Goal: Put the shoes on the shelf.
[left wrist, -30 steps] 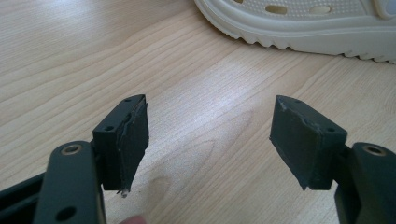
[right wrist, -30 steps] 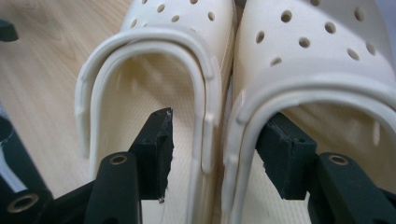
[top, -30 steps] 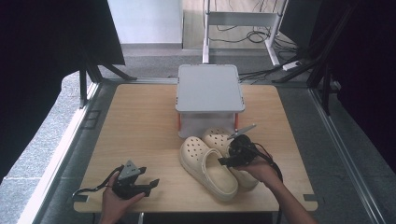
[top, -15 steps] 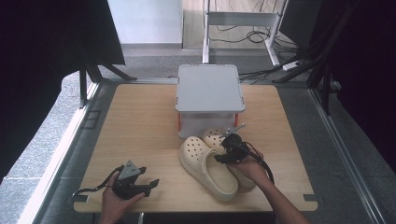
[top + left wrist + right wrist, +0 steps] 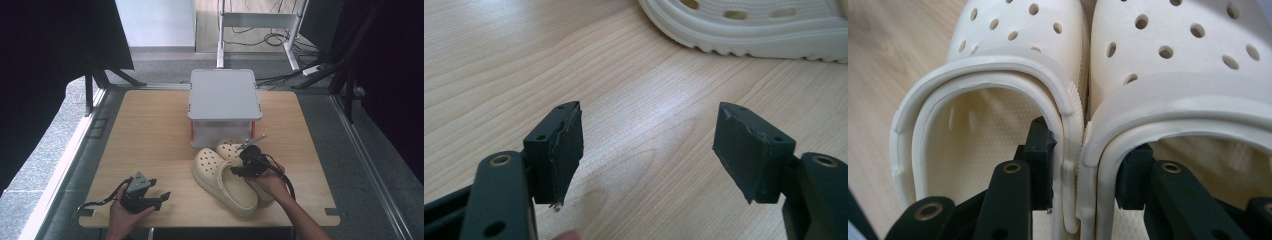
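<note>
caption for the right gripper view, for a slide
Right gripper straddling the touching inner walls of two cream clogs, one jaw inside the left clog, the other inside the right clog.

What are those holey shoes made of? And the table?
The cream clogs look like soft moulded foam or rubbery plastic: matte, one smooth piece, with punched round holes and a thick rounded rim. I can't tell which for sure. The table looks like pale wood, or a wood-look top: grain lines run across it, with a slight sheen.

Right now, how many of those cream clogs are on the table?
2, side by side before the grey box: the left clog, and the right clog beside it, partly under the right gripper.
</note>
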Motion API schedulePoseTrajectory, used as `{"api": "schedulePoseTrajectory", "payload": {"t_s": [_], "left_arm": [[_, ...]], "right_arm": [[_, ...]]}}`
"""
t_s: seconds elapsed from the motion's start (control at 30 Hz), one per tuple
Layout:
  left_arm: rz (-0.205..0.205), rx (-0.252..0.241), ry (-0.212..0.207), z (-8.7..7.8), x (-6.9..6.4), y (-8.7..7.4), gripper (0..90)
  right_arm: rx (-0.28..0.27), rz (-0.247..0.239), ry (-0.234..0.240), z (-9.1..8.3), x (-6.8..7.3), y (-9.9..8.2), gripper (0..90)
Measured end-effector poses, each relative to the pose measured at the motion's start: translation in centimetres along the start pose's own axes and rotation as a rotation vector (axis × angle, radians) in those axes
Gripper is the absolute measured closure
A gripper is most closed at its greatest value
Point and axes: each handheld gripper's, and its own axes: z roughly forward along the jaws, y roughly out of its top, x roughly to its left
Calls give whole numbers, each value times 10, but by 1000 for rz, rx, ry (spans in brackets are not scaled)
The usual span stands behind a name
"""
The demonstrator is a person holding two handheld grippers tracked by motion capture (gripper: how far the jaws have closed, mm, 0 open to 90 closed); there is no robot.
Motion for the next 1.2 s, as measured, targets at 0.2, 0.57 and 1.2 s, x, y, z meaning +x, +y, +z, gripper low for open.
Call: {"api": "schedulePoseTrajectory", "payload": {"t_s": [0.2,0.57,1.2], "left_arm": [[-5,-2,-2,0,0,0,285],[-1,2,-1,1,0,0,286],[-5,4,-1,2,0,0,286]], "right_arm": [[-26,-36,56,-14,-2,-5,670],[-63,-95,163,-41,-1,-8,671],[-117,-208,202,-85,27,16,671]]}}
